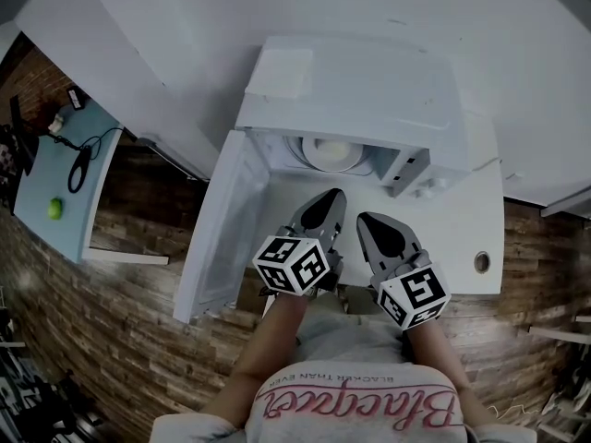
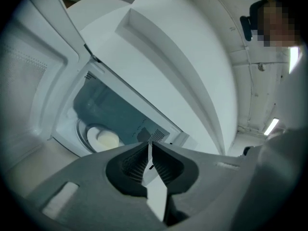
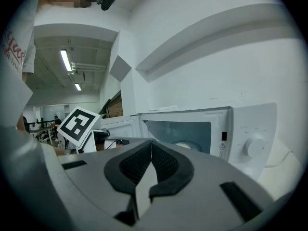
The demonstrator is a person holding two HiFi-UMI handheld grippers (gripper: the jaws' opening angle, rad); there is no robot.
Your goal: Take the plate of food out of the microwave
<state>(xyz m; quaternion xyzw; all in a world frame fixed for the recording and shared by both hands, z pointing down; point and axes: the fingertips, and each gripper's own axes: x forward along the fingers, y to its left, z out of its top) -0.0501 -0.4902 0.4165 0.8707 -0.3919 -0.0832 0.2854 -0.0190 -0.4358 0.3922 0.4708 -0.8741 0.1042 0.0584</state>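
Note:
A white microwave (image 1: 369, 90) stands on a white counter (image 1: 462, 238), its door (image 1: 222, 229) swung open to the left. Inside, a white plate with pale food (image 1: 331, 152) rests on the turntable; the plate (image 2: 102, 139) shows in the left gripper view too, and the plate (image 3: 188, 146) peeks over the jaws in the right gripper view. My left gripper (image 1: 334, 195) is shut and empty just in front of the cavity opening. My right gripper (image 1: 366, 218) is beside it, slightly further back, shut with nothing in it. Both grippers (image 2: 149, 146) (image 3: 151, 142) point at the cavity.
The microwave's dial (image 3: 255, 147) and control panel sit right of the cavity. A sheet of paper (image 1: 282, 72) lies on the microwave's top. A round hole (image 1: 481, 262) is in the counter at the right. A light blue table (image 1: 37, 187) with a green ball (image 1: 55, 208) stands far left.

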